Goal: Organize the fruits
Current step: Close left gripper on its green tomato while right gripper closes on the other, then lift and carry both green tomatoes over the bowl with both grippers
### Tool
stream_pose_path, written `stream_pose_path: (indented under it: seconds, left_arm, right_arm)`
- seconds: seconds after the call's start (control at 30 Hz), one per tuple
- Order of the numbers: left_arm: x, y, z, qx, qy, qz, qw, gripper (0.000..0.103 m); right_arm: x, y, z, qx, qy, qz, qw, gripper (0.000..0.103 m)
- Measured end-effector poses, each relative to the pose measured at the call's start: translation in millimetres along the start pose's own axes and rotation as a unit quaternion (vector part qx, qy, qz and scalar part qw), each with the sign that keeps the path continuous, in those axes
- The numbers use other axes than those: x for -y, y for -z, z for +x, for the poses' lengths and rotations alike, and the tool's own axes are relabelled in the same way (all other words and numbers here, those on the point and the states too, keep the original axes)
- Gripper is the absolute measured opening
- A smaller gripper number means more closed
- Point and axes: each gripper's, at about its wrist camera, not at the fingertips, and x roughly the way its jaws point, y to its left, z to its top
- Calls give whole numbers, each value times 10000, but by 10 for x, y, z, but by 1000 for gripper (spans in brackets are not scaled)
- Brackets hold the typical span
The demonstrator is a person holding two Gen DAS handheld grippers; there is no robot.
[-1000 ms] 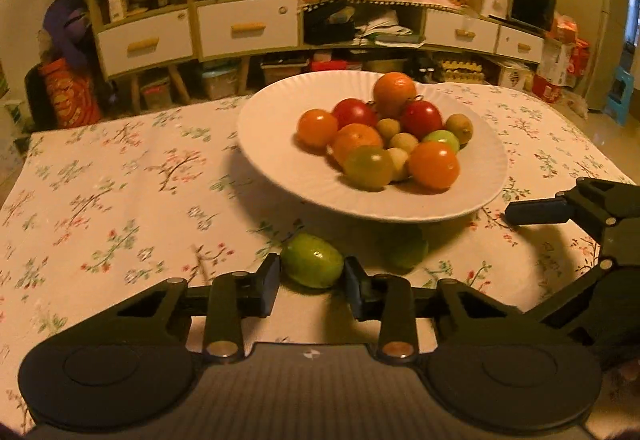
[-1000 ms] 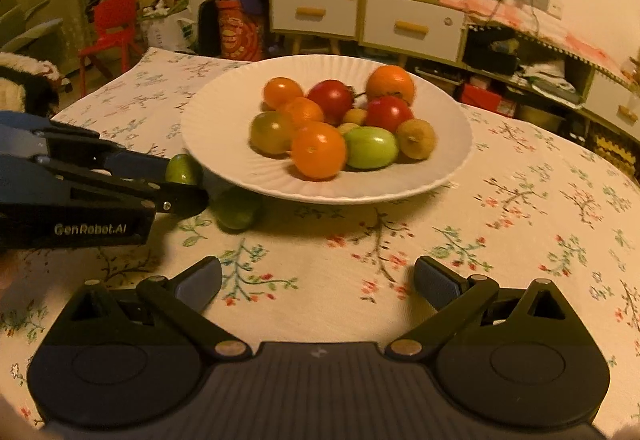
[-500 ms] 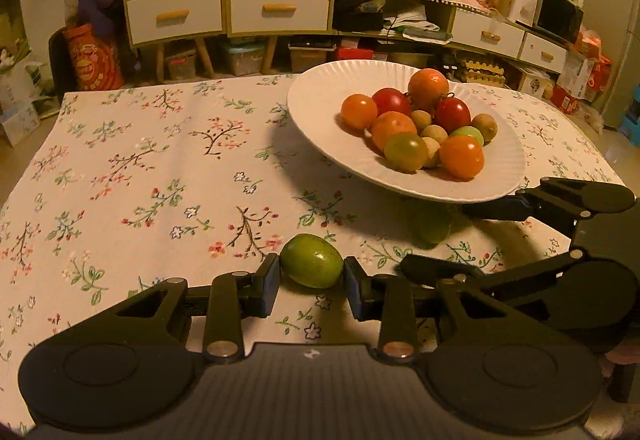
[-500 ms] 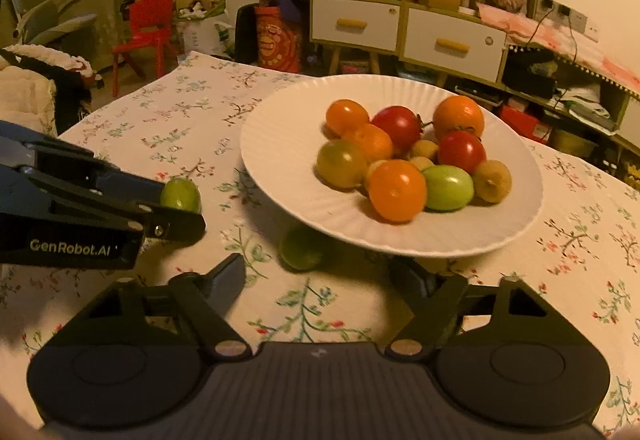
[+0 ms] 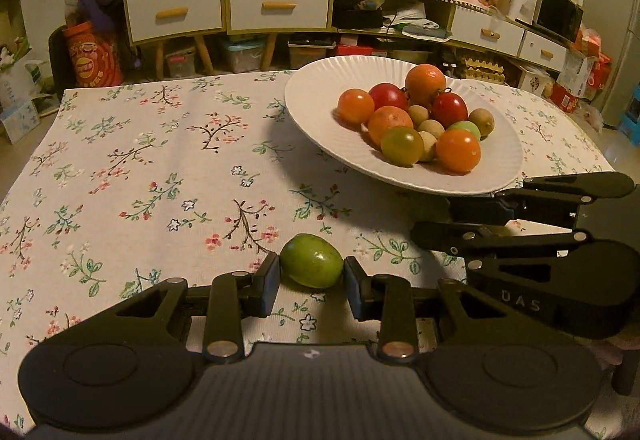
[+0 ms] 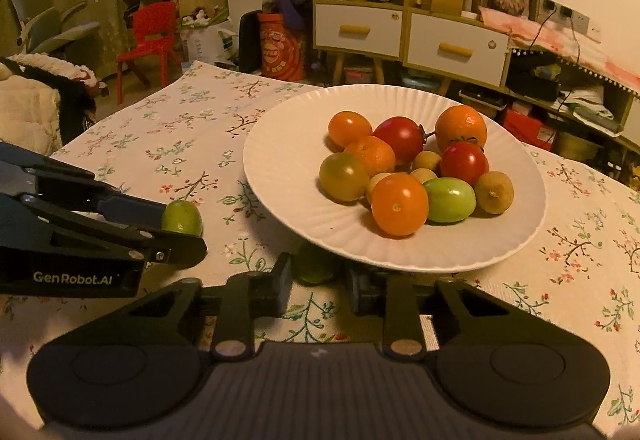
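While the left tool (image 5: 311,282) pinches a small green oval fruit (image 5: 311,266) between its two dark pads, that fruit sits just above the table (image 5: 120,168), which is covered by a pale cloth printed with small flowers and twigs. In the right wrist view the same green fruit (image 6: 181,218) shows at the tip of the left tool (image 6: 176,236), to the left of the plate and apart from it.

The right tool (image 6: 318,282) has just been closing, and its jaws now stand pressed in on a second small green fruit (image 6: 314,266) that lies in shadow under the near rim of the wide white ribbed plate (image 6: 280,144). The pads look to be against its sides, though the shadow makes the contact hard to confirm. From the left wrist view this tool (image 5: 460,218) reaches in from the right, its fingers running under the plate's (image 5: 312,96) near edge, where the fruit itself is hidden.

The plate holds a heap of fruit: an orange mandarin (image 6: 461,128) at the back, two red tomatoes (image 6: 464,162), several orange tomatoes (image 6: 399,204), a greenish-brown tomato (image 6: 343,176), a bright green fruit (image 6: 450,200) and a few small tan round fruits (image 6: 493,192).

Behind the table stand yellow-framed cabinets with white drawers (image 6: 358,30) and a red plastic chair (image 6: 150,32).
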Motion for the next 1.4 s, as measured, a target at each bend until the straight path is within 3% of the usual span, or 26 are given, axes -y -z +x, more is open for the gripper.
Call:
stream_pose_path:
  seconds: [0.47, 0.83, 1.23, 1.4]
  left_arm:
    - [77, -2, -213, 193, 82, -2, 9998, 26]
    - [174, -93, -316, 418, 191, 4, 9989, 26]
    - [335, -380, -97, 613, 346, 501, 9963, 26]
    - [310, -531, 81, 579, 399, 495, 9963, 26]
  right_arm:
    - [-54, 24, -275, -100, -139, -110, 9998, 24]
    - [65, -85, -479, 141, -21, 87, 9999, 24]
    - [412, -271, -299, 277, 216, 429, 9985, 24]
    - [520, -332, -234, 308, 207, 511, 9980, 24]
